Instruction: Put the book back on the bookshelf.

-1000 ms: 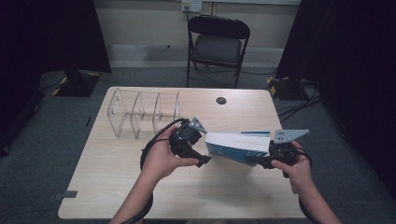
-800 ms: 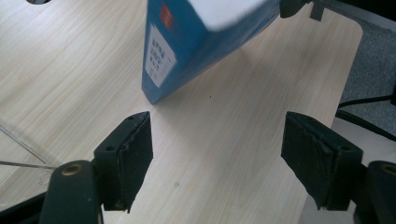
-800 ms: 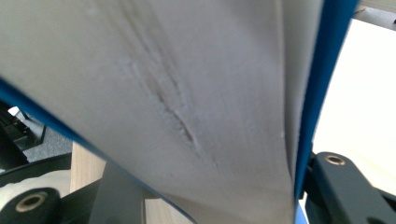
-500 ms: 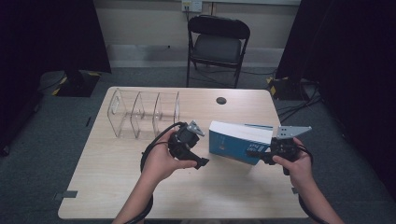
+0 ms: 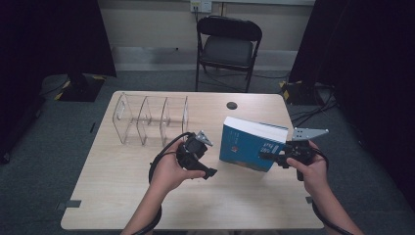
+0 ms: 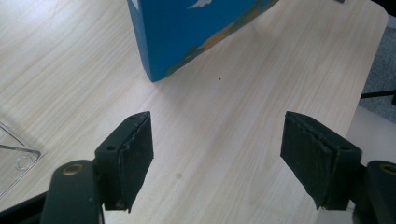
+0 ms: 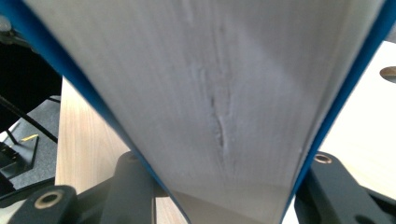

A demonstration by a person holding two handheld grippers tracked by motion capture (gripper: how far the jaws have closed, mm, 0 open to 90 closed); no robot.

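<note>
Right gripper (image 5: 274,157) clamped on blue book (image 5: 249,146), jaws just closing on its covers, holding it upright on wooden table (image 5: 122,196). Left gripper (image 6: 217,163) wide open, empty, book just ahead.

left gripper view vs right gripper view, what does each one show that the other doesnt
Left gripper view alone: the left tool with its jaws standing wide apart over bare tabletop, the book's blue cover with a white cloud and an orange patch, its lower corner resting on the table, and a corner of the clear rack.

Right gripper view alone: the book's white page edge seen close up, with the right tool gripping it, one jaw on each blue cover, and dark floor with cables beyond the table's edge.

Both: the blue book and the light wooden table.
</note>
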